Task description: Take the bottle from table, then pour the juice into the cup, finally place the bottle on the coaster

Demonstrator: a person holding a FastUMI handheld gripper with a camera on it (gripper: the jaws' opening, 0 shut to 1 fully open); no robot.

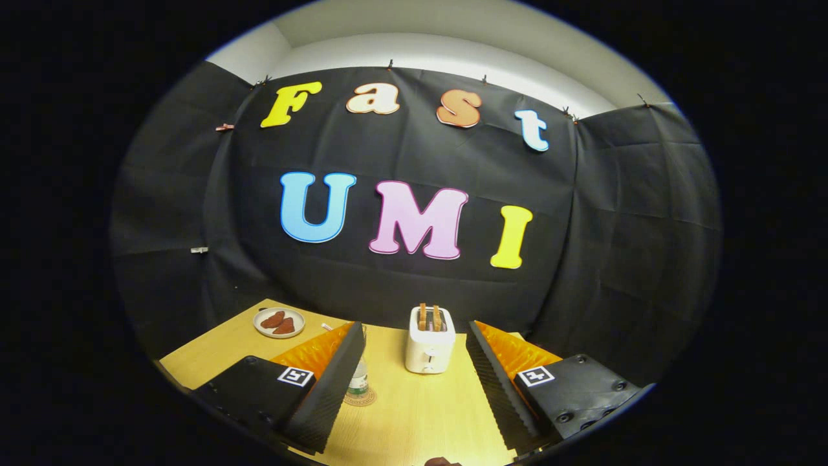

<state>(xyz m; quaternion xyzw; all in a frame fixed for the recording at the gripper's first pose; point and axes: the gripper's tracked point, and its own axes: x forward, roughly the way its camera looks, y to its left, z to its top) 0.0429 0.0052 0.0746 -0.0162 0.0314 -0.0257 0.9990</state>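
- A white toaster [429, 348] stands on the light wooden worktop [414, 414], beyond the tool's [414, 362] two fingers and about midway between them.
- Two brown slices of toast [429, 317] stick up out of the toaster's slots.
- A small round pale plate [279, 322] sits far back on the worktop, past the left finger. It holds two brown pieces of food [279, 321].
- The clear plastic bottle [358, 377] stands upright on a round brownish coaster [360, 397].
- The bottle is just beside the inner edge of the left finger, and that finger hides part of it.
- I cannot tell what is inside the bottle.
- The tool's fingers are wide apart and hold nothing. Bare worktop lies between them.
- A small dark thing [442, 461] peeks in at the near edge of the worktop. I cannot tell what it is.
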